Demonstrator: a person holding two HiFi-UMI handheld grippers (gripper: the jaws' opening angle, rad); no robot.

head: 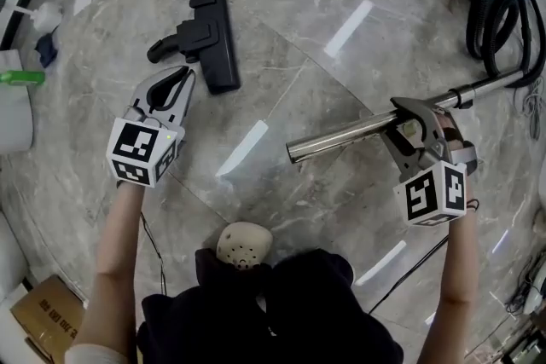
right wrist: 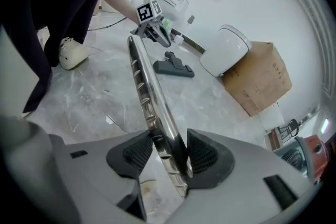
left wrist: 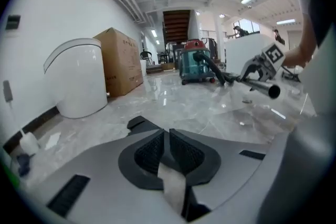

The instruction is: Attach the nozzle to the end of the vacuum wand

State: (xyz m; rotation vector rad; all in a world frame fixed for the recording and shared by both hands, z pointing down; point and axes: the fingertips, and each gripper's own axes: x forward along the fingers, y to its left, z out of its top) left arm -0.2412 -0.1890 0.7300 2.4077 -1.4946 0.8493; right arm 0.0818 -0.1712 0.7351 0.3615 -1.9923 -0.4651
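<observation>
The job is barely begun, as I read it: nothing is joined yet. The nozzle (head: 209, 34) lies flat on the marble floor (head: 281, 21), untouched, with its black neck angled away from the wand.

My right tongs (head: 416, 122) are clamped across the wand (head: 358, 132), the shiny tube sitting between the two ribbed pads. I grip it some way back from its open end, which points roughly toward the nozzle but is well apart from it, off to the nozzle's right and nearer me. The wand's far end runs away from the nozzle toward the hose (head: 495, 4).

My left tongs (head: 175, 81) are closed together with nothing between them, and they hover just beside the nozzle, on the side nearer me.

What is left is nearly everything: take hold of the nozzle, probably at its neck, which means parting the left tongs first; then line up neck and tube end and push them together until they seat.
</observation>
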